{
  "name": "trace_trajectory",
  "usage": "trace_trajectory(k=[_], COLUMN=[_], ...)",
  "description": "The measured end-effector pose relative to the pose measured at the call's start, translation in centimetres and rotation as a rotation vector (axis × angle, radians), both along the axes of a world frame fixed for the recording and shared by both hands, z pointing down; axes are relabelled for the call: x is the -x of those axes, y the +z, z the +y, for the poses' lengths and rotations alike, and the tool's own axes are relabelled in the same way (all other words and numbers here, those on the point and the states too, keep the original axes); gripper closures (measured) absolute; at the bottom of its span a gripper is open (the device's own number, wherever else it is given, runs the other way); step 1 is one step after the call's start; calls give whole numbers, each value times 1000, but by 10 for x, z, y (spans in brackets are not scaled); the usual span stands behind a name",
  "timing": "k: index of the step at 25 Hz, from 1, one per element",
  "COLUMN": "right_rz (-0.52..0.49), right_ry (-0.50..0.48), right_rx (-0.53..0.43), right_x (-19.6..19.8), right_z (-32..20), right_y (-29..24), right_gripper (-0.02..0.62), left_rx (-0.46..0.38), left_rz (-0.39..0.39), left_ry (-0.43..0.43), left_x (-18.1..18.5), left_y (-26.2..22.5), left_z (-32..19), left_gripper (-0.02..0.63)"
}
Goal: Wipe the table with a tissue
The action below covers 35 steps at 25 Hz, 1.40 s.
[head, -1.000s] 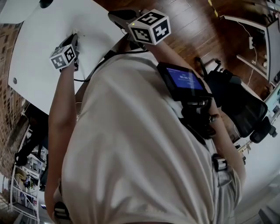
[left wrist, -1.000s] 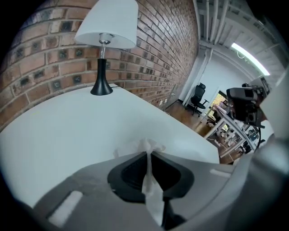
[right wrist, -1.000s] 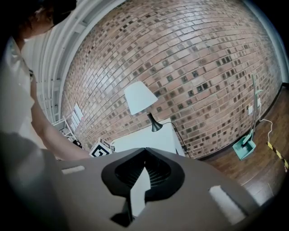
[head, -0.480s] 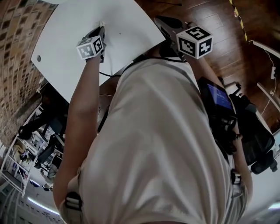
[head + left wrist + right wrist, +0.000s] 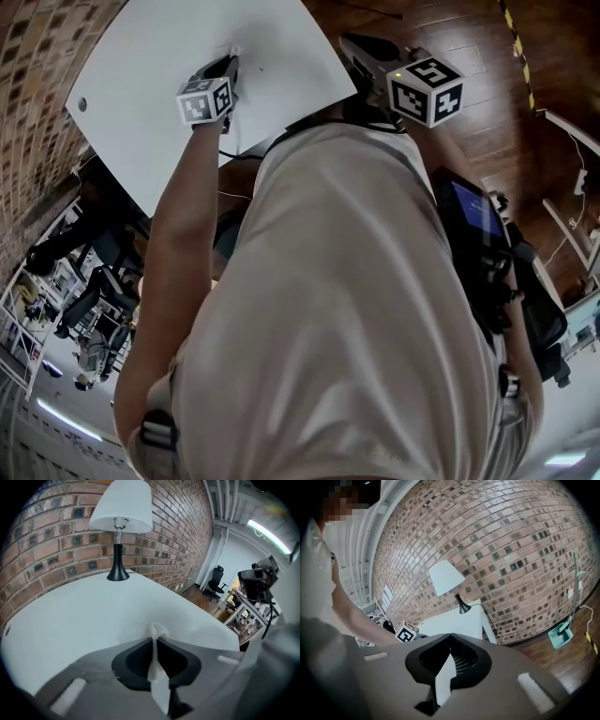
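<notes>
Reaching hands, head view: left tongs (image 5: 231, 64) point down at the white worktop (image 5: 141, 66), a little in from its near edge; right tongs (image 5: 354, 47) hang just off its near right corner, over the wood floor (image 5: 469, 56).
Left gripper view: jaws nearly together, pinching a white tissue (image 5: 158, 686); its crumpled end sits at the tips against the worktop. A lamp (image 5: 120, 522) stands at the far edge by the brick wall (image 5: 42, 541).
Right gripper view: jaws slightly apart, nothing held, white worktop showing through the gap.
</notes>
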State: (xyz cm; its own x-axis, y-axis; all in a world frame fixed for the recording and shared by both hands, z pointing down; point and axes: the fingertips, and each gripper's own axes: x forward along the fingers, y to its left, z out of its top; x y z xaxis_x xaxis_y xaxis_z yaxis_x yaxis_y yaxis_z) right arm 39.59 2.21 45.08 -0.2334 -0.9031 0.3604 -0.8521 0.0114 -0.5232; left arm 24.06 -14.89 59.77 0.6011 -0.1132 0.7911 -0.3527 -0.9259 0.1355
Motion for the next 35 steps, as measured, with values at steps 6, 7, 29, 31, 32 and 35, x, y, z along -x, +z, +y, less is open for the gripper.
trace_trajectory(k=[6, 7, 29, 31, 32, 35], right_rz=[-14, -14, -54, -52, -48, -32], right_ry=[-54, -65, -205, -210, -210, -194], right_rx=[-2, -3, -30, -37, -42, -54], right_x=[-12, -13, -21, -19, -19, -21], right_z=[-9, -10, -7, -9, -11, -16], right_y=[4, 4, 8, 4, 2, -5], right_gripper=[588, 588, 588, 588, 588, 588], left_rx=[7, 14, 493, 514, 522, 590], left_rz=[11, 8, 52, 96, 132, 270], left_ry=[113, 139, -59, -34, -23, 9], left_x=[-6, -8, -53, -65, -71, -78], left_y=[10, 10, 9, -1, -9, -35], left_z=[25, 33, 175, 190, 195, 206], left_gripper=[572, 572, 574, 572, 572, 572])
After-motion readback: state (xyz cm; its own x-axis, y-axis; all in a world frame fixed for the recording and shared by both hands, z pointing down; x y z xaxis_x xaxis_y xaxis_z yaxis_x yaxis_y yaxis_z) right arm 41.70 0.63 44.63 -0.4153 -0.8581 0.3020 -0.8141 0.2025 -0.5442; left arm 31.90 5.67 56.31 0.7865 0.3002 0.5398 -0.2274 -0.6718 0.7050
